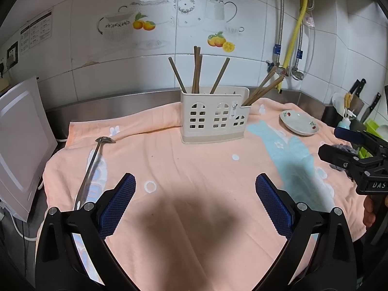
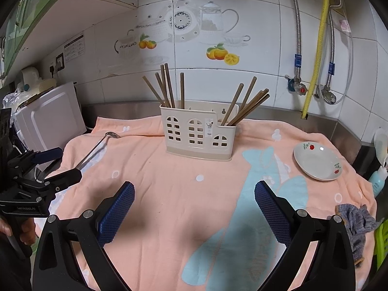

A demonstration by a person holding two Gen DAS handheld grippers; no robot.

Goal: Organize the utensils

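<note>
The left gripper (image 1: pixel 195 203) and the right gripper (image 2: pixel 194 206) hang over a peach towel (image 1: pixel 194 160) on a steel counter under white tiled walls. The cream utensil holder (image 2: pixel 200 134) stands upright at the towel's middle back, with brown chopsticks (image 2: pixel 169 86) inside. A metal ladle (image 1: pixel 91 167) lies left, a saucer (image 2: pixel 317 161) right. Both grippers' fingers are spread wide and empty.

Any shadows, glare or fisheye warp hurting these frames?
Left wrist: a dark shadow lies on the towel between the open left tool fingers; wall tiles bow. Right wrist: softer shadow under the open right tool; small glare on the plate; focus holds on the holder.
</note>
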